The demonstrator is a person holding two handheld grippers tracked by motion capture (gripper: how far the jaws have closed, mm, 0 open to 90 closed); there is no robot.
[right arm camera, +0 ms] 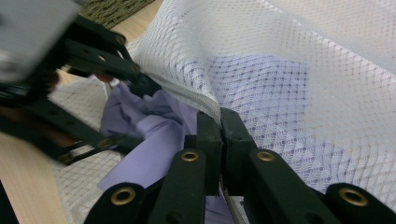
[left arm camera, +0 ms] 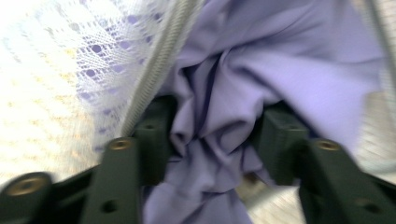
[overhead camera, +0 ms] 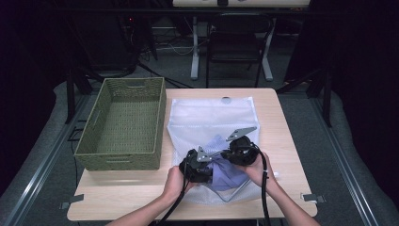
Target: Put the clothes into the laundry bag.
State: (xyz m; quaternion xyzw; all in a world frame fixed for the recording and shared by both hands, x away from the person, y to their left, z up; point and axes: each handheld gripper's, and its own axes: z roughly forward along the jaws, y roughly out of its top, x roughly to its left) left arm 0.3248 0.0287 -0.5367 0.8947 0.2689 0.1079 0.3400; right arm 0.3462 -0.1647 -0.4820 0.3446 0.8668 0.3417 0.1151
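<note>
Tabletop [overhead camera: 282,122]: left tool [left arm camera: 210,140] clamping lilac cloth [left arm camera: 280,60], right tool [right arm camera: 219,135] pinching mesh bag [right arm camera: 299,51] edge

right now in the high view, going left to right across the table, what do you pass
woven green basket → left gripper → lavender cloth in the white mesh laundry bag → right gripper

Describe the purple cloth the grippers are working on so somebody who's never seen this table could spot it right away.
Start at the wooden table, with a green woven basket on its left. Beside the basket lies a white mesh bag; at its near, open edge sits the lavender cloth, bunched between the two grippers. It is the only solid-coloured soft fabric there, partly tucked under the see-through mesh.
</note>
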